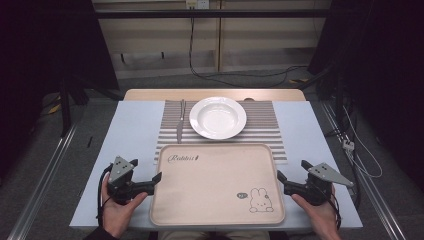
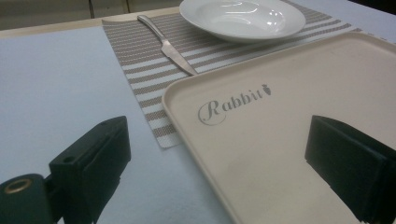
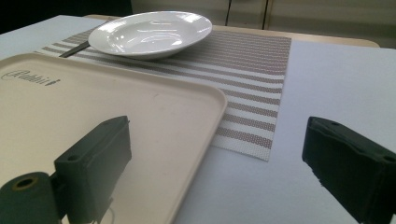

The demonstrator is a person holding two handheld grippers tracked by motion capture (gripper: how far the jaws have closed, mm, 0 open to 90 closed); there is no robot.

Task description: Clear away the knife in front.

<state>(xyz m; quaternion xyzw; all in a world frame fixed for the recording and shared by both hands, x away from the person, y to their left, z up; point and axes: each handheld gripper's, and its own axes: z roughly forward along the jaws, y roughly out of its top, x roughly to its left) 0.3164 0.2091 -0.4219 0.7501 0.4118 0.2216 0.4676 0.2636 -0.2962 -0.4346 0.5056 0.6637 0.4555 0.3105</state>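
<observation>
Beige tray (image 1: 215, 185), one of it, is sitting at the near edge of the table (image 1: 135, 125), and you're flanking it with both tools. Counts: one tray, one white plate (image 1: 218, 117), one knife (image 1: 180, 122), one striped placemat (image 1: 265, 125), two grippers.

You're holding the left gripper (image 1: 155, 179) at the tray's left rim. In the left gripper view its jaws are standing wide and released, one over bare table, the other over the tray floor, with the rim running between them. Pads aren't pressing on anything.

You're holding the right gripper (image 1: 281, 177) at the tray's right rim. In the right gripper view the jaws are likewise spread and released, straddling the rim: one over the tray, the other over the table. Nothing is being grasped.

Edges: the tray's far edge is overlapping the near edge of the placemat. The plate is sitting on the placemat beyond the tray, apart from it. The knife is lying on the placemat just left of the plate, its tip pointing toward the tray's far left corner and lying near it.

Room: bare table is running along both sides of the tray, under your hands. The tray's near edge is lying close to the table's near edge.
</observation>
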